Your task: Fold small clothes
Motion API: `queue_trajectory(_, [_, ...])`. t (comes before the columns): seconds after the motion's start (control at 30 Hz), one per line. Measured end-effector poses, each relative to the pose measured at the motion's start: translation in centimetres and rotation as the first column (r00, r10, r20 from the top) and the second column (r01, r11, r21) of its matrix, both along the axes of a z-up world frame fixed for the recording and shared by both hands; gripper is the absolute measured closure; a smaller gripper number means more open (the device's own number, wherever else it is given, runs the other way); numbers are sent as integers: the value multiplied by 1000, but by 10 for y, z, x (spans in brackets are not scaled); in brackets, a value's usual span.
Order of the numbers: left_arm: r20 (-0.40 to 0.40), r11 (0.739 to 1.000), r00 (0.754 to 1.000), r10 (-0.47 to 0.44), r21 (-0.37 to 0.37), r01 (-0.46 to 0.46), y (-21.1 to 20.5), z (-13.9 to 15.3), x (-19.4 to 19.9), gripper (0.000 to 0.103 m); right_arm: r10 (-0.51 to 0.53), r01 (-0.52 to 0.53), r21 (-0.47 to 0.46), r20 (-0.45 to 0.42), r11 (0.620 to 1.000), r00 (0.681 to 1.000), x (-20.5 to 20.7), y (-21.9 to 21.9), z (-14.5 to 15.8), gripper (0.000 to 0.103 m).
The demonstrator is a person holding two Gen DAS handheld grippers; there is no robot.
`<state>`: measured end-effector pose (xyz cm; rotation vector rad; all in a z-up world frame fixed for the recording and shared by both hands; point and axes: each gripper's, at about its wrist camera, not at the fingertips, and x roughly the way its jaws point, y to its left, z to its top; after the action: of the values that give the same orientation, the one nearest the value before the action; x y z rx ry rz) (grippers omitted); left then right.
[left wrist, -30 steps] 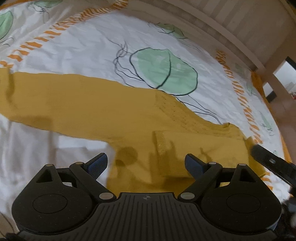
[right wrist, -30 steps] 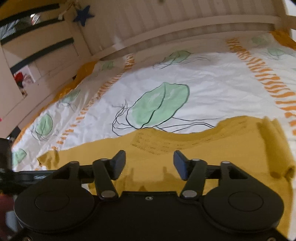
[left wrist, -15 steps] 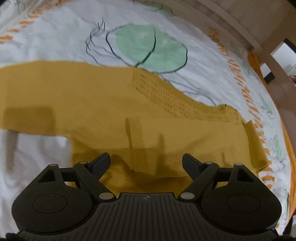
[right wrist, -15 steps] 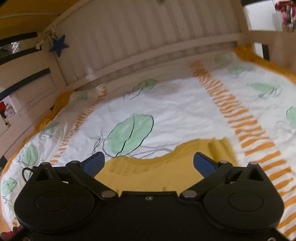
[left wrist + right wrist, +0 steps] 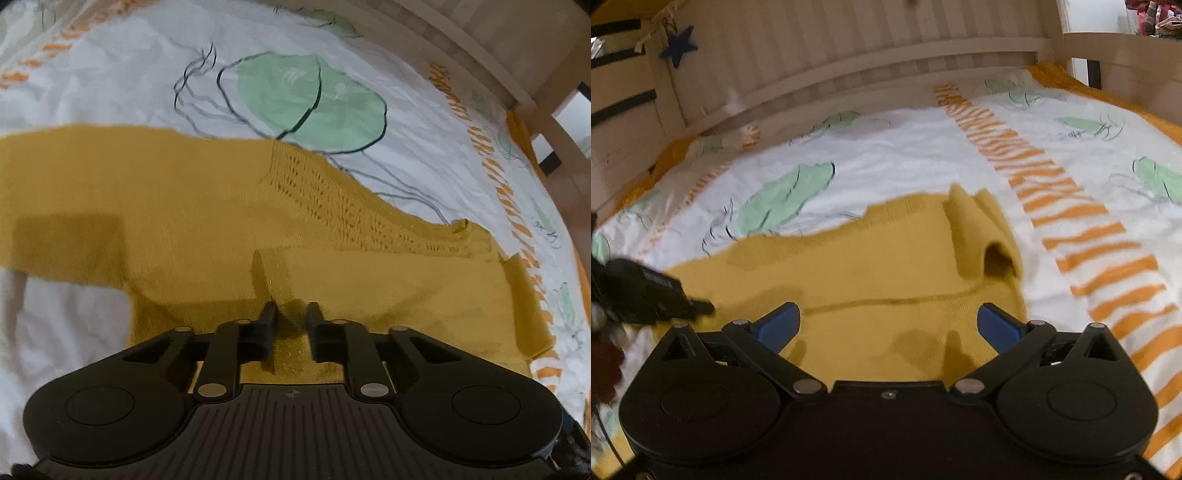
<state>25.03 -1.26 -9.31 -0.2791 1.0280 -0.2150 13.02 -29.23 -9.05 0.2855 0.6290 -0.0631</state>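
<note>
A mustard yellow knit sweater (image 5: 207, 206) lies spread flat on the bed, one sleeve reaching left, an openwork band near its far edge. My left gripper (image 5: 290, 317) is shut on a raised pinch of the sweater's near edge. In the right wrist view the same sweater (image 5: 871, 266) fills the middle, with a sleeve (image 5: 979, 236) folded up in a loose hump at the right. My right gripper (image 5: 888, 325) is open and empty, low over the sweater's near part. The left gripper's body (image 5: 646, 291) shows at the left edge.
The bed cover (image 5: 110, 74) is white with green leaf prints and orange striped bands (image 5: 1071, 206). A slatted wooden bed rail (image 5: 849, 48) runs along the far side, with a blue star (image 5: 679, 44) hanging at the left. A bed post (image 5: 546, 122) stands at the right.
My left gripper has closed on the sweater's near edge; it was open before. My right gripper has opened wide and dropped back over the sweater near the folded sleeve.
</note>
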Motion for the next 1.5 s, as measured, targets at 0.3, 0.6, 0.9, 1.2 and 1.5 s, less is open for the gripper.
queue_trajectory(0.3, [154,993,987,-32,120,14,16,42,1,98,12,-12,26,11,1000,1000,-10,-4,-17,0])
queue_trajectory(0.6, [84,998,995,-59,-17,61,26,31,4,89,7,-8,66,8,998,1000,-9,-8,-25,0])
queue_trajectory(0.9, [14,995,1000,-27,-99,28,12,-7,2,59,-5,4,104,4,995,1000,-9,-13,-28,0])
queue_trajectory(1.2, [78,991,991,-111,-72,117,-5,-2,-1,98,11,-11,79,1,997,1000,-8,-7,-30,0])
queue_trajectory(1.5, [228,995,969,-95,31,90,2,45,12,98,20,-20,68,5,997,1000,-7,-5,-29,0])
